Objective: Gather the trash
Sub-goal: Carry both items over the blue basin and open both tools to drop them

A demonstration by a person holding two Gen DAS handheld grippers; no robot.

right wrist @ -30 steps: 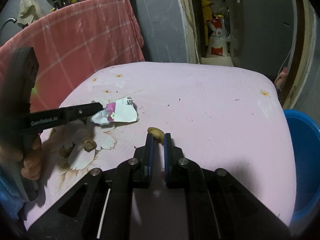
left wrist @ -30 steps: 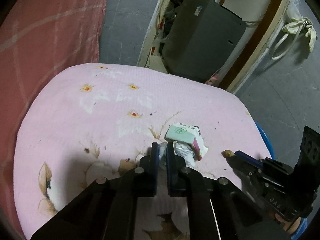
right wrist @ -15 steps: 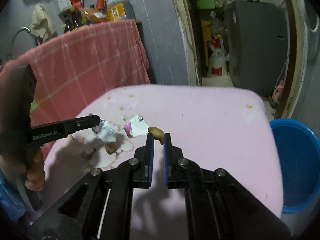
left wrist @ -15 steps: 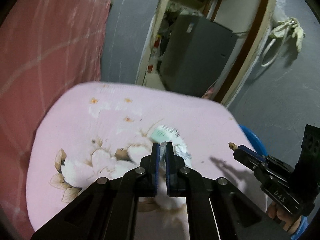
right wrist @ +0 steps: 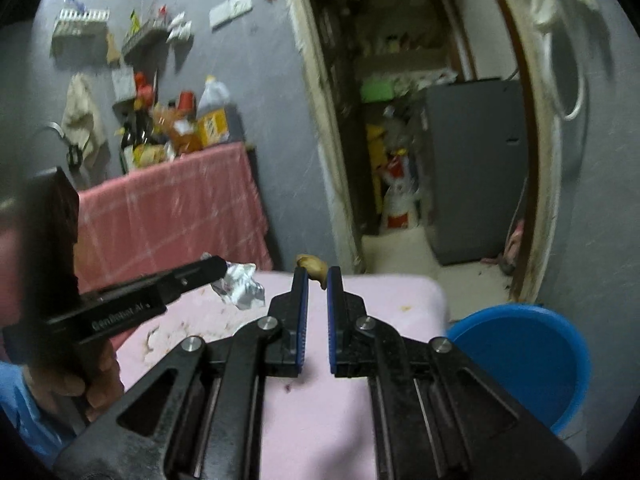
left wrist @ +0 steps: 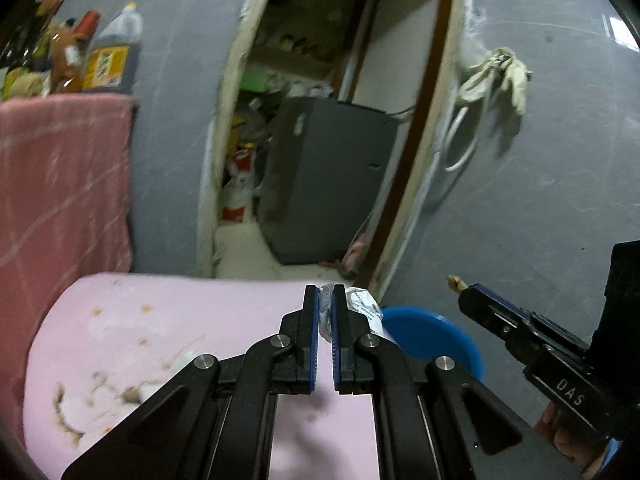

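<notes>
Left wrist view: one left gripper (left wrist: 324,294) is pinching one crumpled white wrapper (left wrist: 362,306) between nearly closed jaws, above the pink table (left wrist: 168,320); one blue bucket (left wrist: 432,338) is sitting beyond, and the right gripper (left wrist: 464,290) is nipping one tan scrap (left wrist: 454,280)

Right wrist view: the right gripper's nearly closed jaws are clamping that scrap; only here one wall shelf (right wrist: 82,24) is showing

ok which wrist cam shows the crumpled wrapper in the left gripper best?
Right wrist view: the crumpled wrapper hangs in full side view off the left gripper, above the pink table. In the left wrist view its own fingers hide most of it; only a white edge shows.
</notes>
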